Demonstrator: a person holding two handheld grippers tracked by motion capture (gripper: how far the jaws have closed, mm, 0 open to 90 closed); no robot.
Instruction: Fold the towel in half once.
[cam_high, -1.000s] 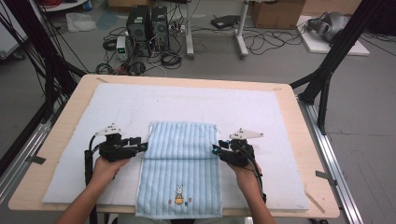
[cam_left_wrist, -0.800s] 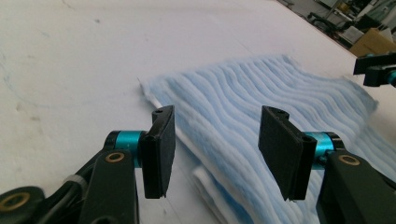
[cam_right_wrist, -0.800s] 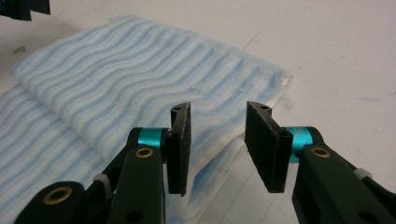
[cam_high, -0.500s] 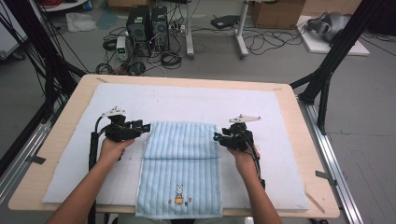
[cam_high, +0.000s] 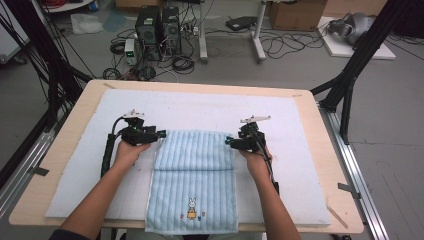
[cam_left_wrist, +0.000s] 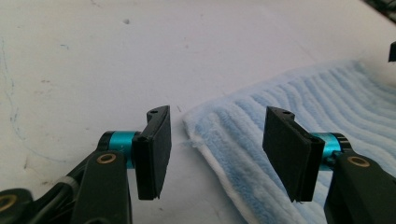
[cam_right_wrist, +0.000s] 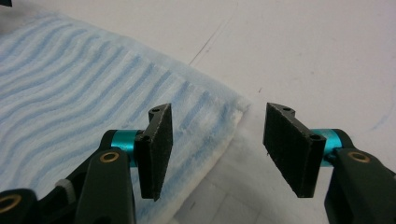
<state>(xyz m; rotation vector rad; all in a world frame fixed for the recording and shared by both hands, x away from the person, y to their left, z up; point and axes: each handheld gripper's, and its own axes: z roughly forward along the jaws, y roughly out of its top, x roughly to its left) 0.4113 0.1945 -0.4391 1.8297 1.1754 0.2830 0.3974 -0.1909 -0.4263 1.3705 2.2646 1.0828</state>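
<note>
Blue towel (cam_high: 194, 177) lies on white mat (cam_high: 300, 165), one fold made, far edge doubled. Left gripper (cam_high: 161, 134) and right gripper (cam_high: 227, 142) released, jaws apart, at far corners. Further folds probably left.

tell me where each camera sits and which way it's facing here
High view: fixed above the person's side, looking forward and down at the table; both forearms, left tool and right tool show beside the blue towel.
Left gripper view: rides the left tool, looking along its open jaws at a towel corner.
Right gripper view: rides the right tool, open jaws over the towel's other corner.
Both gripper views share the towel.
</note>
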